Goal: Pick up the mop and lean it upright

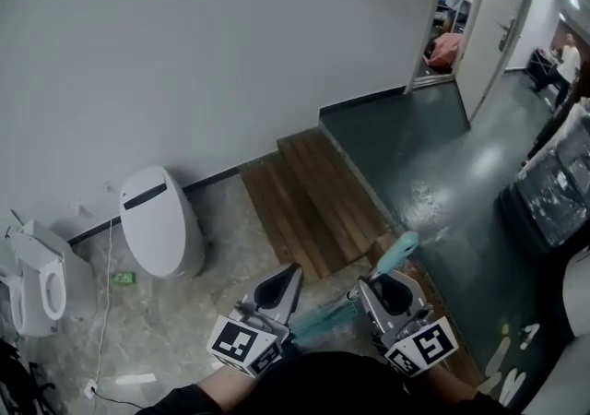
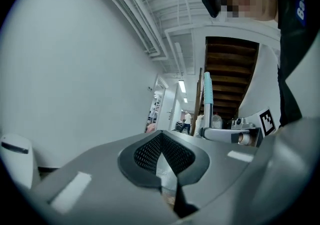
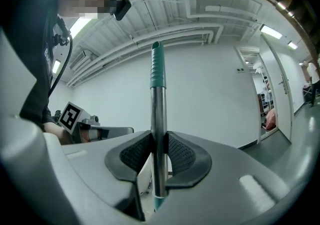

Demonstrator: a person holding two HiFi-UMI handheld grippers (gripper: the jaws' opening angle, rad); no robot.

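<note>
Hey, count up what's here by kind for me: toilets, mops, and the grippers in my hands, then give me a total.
Toilets: 2 (closed toilet, open-seat toilet)
Mop: 1
Grippers: 2 (left gripper, right gripper)
Total: 5

Your mop (image 3: 159, 114) is a shiny silver pole with a teal grip capping the end and more teal lower down. It's pinched in your right tool (image 3: 160, 151), and the grip end pokes out over the wooden steps (image 1: 304, 192).
</note>
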